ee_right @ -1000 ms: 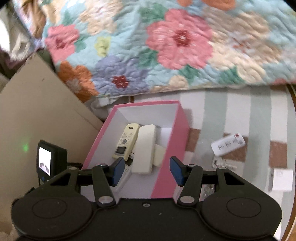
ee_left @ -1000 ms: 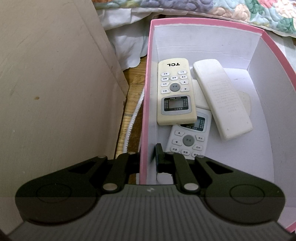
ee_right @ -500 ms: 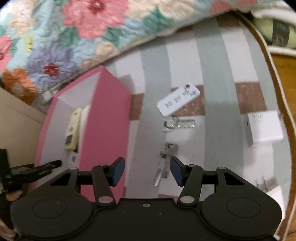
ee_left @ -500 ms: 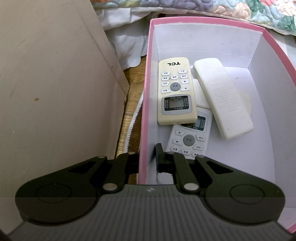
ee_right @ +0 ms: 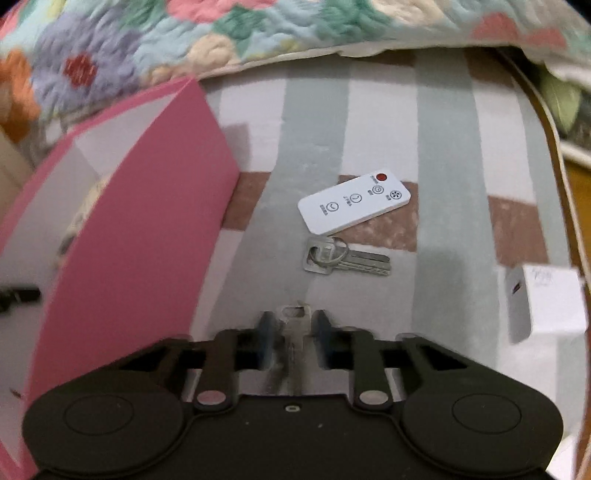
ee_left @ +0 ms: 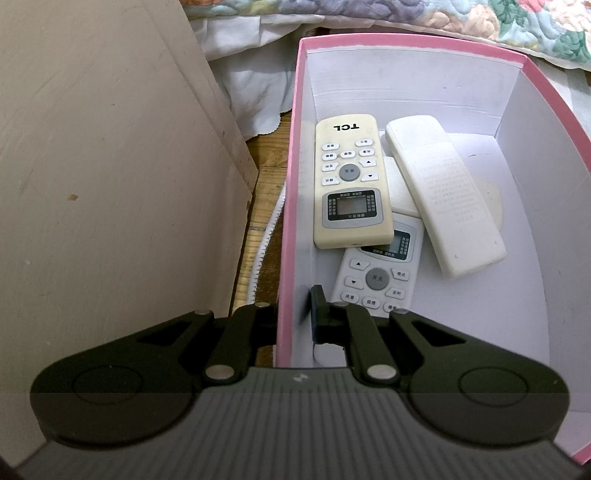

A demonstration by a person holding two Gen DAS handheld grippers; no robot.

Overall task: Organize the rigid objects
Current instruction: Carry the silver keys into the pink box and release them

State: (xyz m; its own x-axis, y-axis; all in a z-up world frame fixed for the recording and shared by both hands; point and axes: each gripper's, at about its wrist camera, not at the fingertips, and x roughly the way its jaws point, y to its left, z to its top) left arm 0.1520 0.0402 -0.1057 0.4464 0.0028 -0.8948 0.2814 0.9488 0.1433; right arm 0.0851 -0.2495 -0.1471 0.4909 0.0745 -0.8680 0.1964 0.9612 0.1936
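My left gripper (ee_left: 295,314) is shut on the left wall of the pink box (ee_left: 286,229). Inside lie a cream TCL remote (ee_left: 349,184), a white remote with buttons (ee_left: 376,273) under it, and a white remote lying face down (ee_left: 447,199). In the right wrist view, my right gripper (ee_right: 293,341) is low over the striped bed, its blue pads (ee_right: 265,341) narrowed around a key bunch (ee_right: 293,332) without clearly touching it. Farther ahead lie a second key bunch (ee_right: 343,256) and a small flat white remote (ee_right: 354,206). The pink box (ee_right: 140,236) stands at the left.
A beige board (ee_left: 110,166) leans left of the box, with a white ribbed cord (ee_left: 266,240) on the wooden floor between them. A floral quilt (ee_right: 221,33) lies behind. A white adapter box (ee_right: 546,302) sits at the right near the bed's edge.
My right gripper swung from over the box to the right, dropped to the bed and narrowed its jaws around a key bunch. My left gripper has stayed clamped on the box wall.
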